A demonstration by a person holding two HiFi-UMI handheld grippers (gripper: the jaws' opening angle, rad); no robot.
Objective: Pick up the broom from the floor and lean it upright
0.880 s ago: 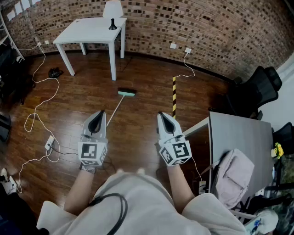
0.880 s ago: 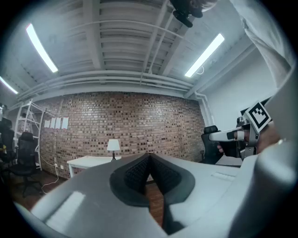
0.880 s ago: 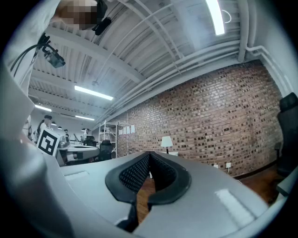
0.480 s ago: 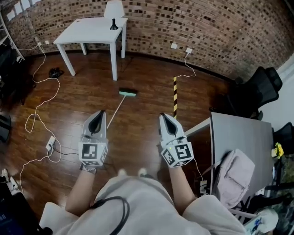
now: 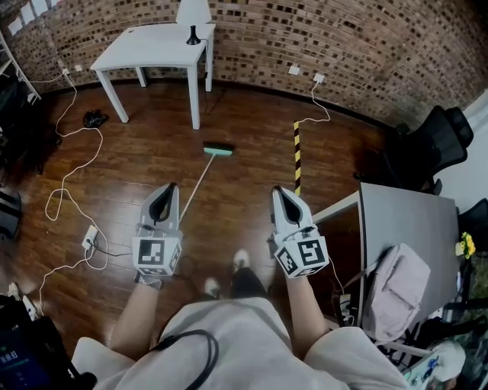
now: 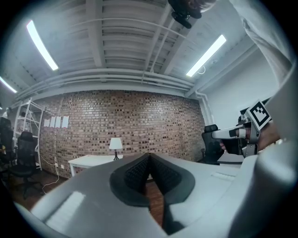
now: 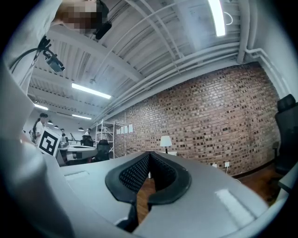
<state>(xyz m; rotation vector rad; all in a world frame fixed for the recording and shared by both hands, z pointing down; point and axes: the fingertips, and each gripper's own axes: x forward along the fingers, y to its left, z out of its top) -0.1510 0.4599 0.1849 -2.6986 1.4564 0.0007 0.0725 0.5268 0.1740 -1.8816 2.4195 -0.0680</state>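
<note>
The broom (image 5: 200, 177) lies flat on the wood floor, its green head (image 5: 218, 150) toward the brick wall and its pale handle running back toward me. My left gripper (image 5: 169, 189) is held level above the floor, just left of the handle's near end, with its jaws shut and nothing in them (image 6: 149, 155). My right gripper (image 5: 280, 192) is level too, well to the right of the broom, also shut and empty (image 7: 149, 154). Neither gripper touches the broom.
A white table (image 5: 152, 42) with a lamp (image 5: 194, 15) stands by the brick wall. Cables (image 5: 69, 183) and a power strip (image 5: 90, 238) lie at left. A yellow-black floor strip (image 5: 297, 156), a grey desk (image 5: 412, 221) with a backpack (image 5: 400, 286) and a black chair (image 5: 438, 141) are at right.
The person has stepped forward: the feet now show below the grippers, and the broom and table sit slightly nearer. Both grippers keep the same shut, level pose.
</note>
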